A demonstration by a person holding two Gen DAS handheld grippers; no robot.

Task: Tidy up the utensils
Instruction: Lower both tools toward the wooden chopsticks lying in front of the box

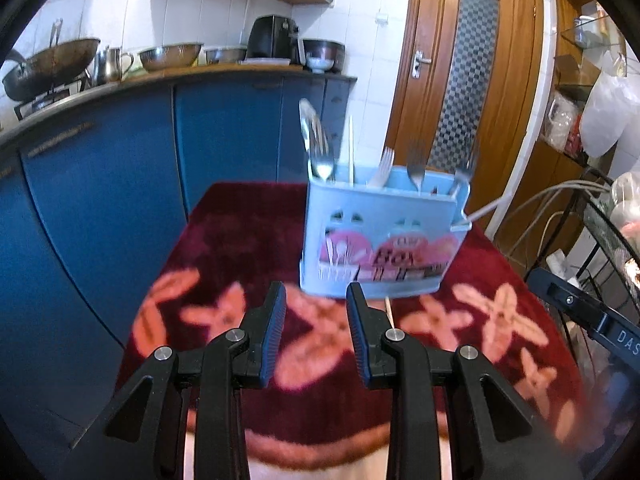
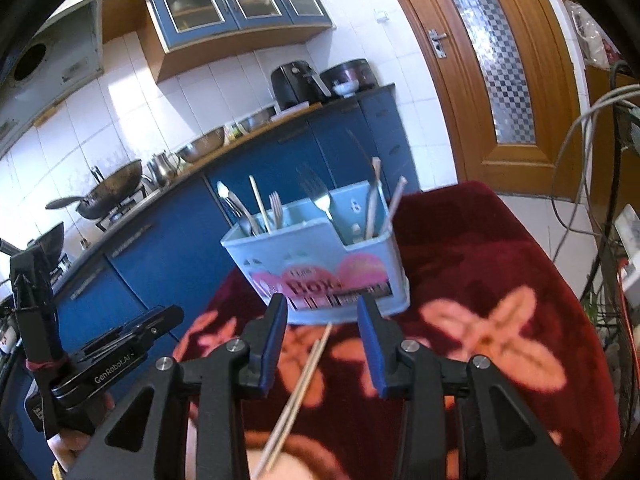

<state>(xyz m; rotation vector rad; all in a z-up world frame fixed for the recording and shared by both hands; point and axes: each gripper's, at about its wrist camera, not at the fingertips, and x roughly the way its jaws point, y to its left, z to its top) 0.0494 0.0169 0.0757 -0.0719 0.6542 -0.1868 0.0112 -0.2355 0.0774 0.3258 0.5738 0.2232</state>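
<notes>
A light blue utensil box [image 1: 380, 240] [image 2: 320, 256] stands upright on a maroon flowered cloth [image 1: 240, 248] [image 2: 480, 264]. It holds spoons [image 1: 320, 152], forks [image 2: 316, 196] and chopsticks [image 2: 374, 200] in separate compartments. A pair of loose chopsticks [image 2: 300, 384] lies on the cloth in front of the box. My right gripper [image 2: 323, 308] hovers over them, open, with the sticks below the gap and its pads off them. My left gripper [image 1: 316, 292] is open and empty just short of the box's front. A short piece of chopstick [image 1: 389, 312] shows beside its right finger.
Blue kitchen cabinets [image 1: 120, 168] run close along the left of the table, with a wok [image 1: 52, 64], bowls and an air fryer [image 1: 274, 38] on the counter. A wooden door [image 1: 468, 80] stands behind. A wire rack with cables [image 2: 608, 184] crowds the right edge.
</notes>
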